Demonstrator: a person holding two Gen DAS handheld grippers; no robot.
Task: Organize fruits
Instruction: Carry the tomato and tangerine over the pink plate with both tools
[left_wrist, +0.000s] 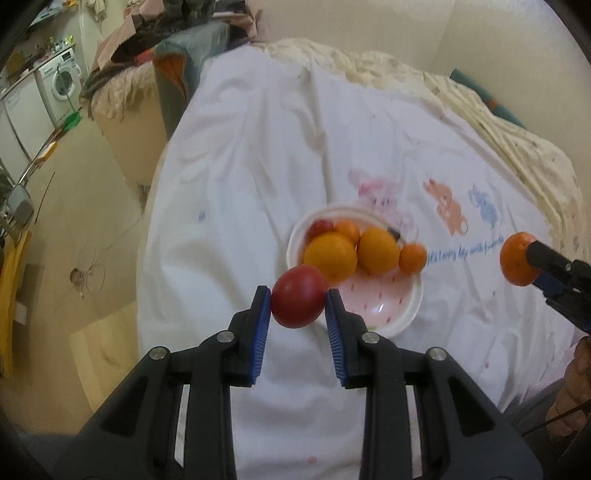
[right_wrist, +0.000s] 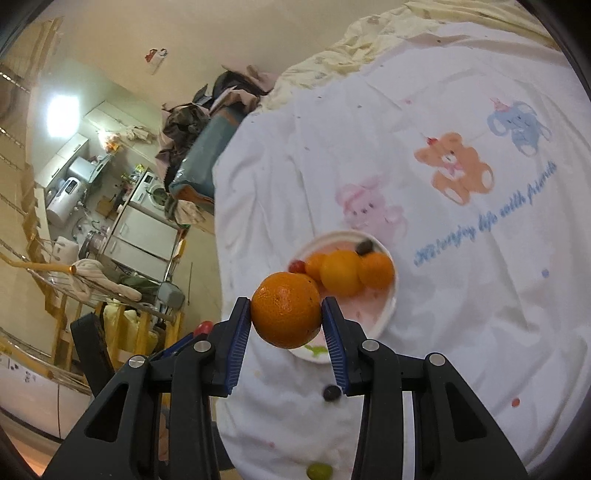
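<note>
1. Fruit in both hands: the left gripper (left_wrist: 298, 297) has its fingers (left_wrist: 260, 317) pressed on either side of a red tomato (left_wrist: 298, 296), held clear above the bed sheet (left_wrist: 240, 184).
2. Over on the right, the right gripper (right_wrist: 286, 312) is clamped on a mandarin (right_wrist: 286, 309), blue pads tight against its flanks; it hangs in the air too, nothing under it but cloth and plate rim.
3. Now the key relation. The pink plate (left_wrist: 373, 306) lies ahead of and below the left fingers, a little to their right, so the tomato sits just over the plate's near-left rim.
4. From the right wrist view the same plate (right_wrist: 373, 314) sits straight ahead and below, its near edge hidden behind the mandarin.
5. Already on the plate: two big oranges (left_wrist: 330, 256), smaller mandarins and a little red fruit, crowded to the far side. The near half of the dish is bare.
6. Which hand is nearer? My read is the left; the left view shows the right gripper well off to the plate's right side.
7. Neither held fruit has much of a long axis; the tomato is slightly oval, lying crosswise between the fingers.
8. Loose bits on the sheet near the right gripper: a dark grape (right_wrist: 331, 393) and a green one (right_wrist: 319, 470).
9. If the plate is the goal, a short forward-and-down drop into that bare near half looks right.
</note>
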